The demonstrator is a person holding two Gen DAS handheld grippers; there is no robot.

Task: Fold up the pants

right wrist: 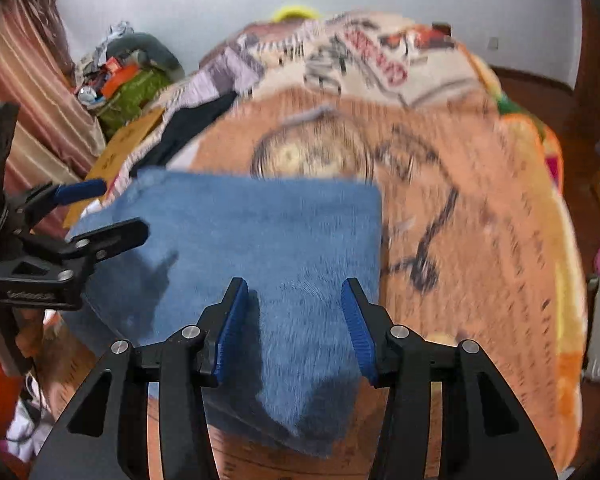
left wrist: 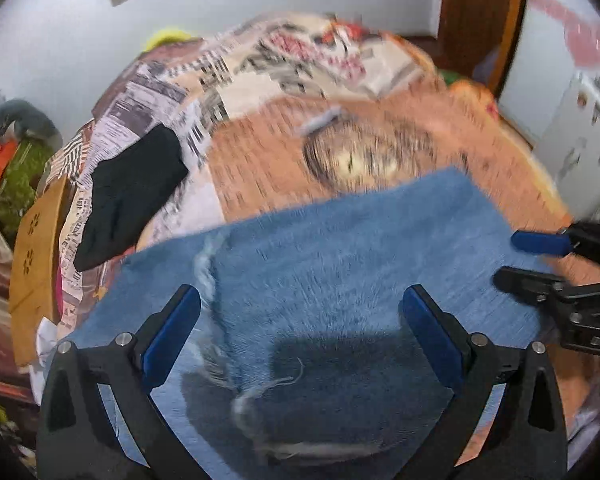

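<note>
Both tools gaping above folded jeans on bed: left tool, right tool. Black cloth plain only in left view.

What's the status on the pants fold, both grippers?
Left gripper open, right gripper open, nothing held. Blue pants lie folded on the blanket. Black garment off to the side, not in the way.

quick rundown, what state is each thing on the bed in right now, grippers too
blue denim pants: folded into a rough rectangle, lying flat on the blanket, frayed hems showing, not gripped
left gripper: open, above the pants, nothing between its pads
right gripper: open, over the pants' near edge, not clamped
black folded garment: lying apart from the pants, untouched
orange printed blanket: spread over the bed
</note>
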